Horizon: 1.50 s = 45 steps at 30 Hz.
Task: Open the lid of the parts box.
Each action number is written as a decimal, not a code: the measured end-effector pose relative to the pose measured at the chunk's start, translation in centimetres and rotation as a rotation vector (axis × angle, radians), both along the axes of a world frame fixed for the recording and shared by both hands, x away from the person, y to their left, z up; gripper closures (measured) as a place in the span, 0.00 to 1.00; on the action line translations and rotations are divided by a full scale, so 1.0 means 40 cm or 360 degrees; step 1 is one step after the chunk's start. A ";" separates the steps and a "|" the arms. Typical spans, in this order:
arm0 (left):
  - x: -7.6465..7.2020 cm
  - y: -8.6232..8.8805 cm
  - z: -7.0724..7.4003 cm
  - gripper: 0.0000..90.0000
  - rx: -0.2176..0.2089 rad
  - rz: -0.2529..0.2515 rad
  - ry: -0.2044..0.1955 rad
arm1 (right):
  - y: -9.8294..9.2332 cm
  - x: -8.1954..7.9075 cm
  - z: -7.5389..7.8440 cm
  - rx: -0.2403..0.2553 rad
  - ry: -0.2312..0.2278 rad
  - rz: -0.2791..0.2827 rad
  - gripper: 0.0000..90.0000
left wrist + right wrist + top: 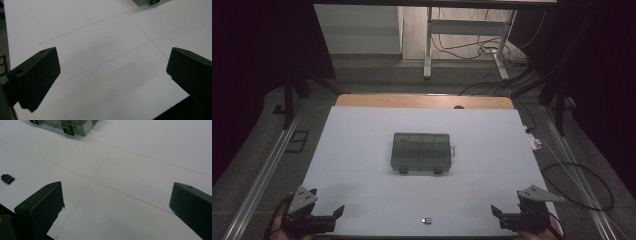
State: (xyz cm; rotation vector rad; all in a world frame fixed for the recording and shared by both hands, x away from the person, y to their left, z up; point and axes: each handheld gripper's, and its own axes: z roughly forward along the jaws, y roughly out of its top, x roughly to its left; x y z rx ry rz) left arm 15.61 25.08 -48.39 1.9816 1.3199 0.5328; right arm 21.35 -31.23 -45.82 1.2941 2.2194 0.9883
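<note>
A grey see-through box (423,152) with little square pockets is sitting shut in the middle of the white surface (357,145). A tiny dark clip (427,220) is lying near the front edge, between the left claw (324,220) and right claw (507,216), both wide open and empty. The right claw view is showing the clip (7,179) close up.

I see the counter (362,150) covered with a matt white sheet, smooth, with thin pencil-like lines on it; at the far edge a strip of bare wood (422,101) shows. The organizer box (422,152) looks like translucent grey plastic, a little glossy, with dark plastic latches. The small clip (427,220) near me is dark with a bright, metal-looking part. On my left gripper (112,75) and right gripper (116,205), the jaws are matt black plastic, slightly rough, and each carries a dull grey metal-looking plate.
</note>
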 end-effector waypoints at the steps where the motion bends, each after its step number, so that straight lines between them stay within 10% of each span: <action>1: 0.000 0.000 0.000 0.00 -0.0002 -0.0002 0.0002 | 0.000 0.000 0.000 0.0000 0.0003 0.0000 0.00; 45: 0.108 -0.039 0.002 0.00 -0.0096 -0.0202 -0.0023 | 0.040 0.067 0.018 0.0059 0.0011 0.0180 0.00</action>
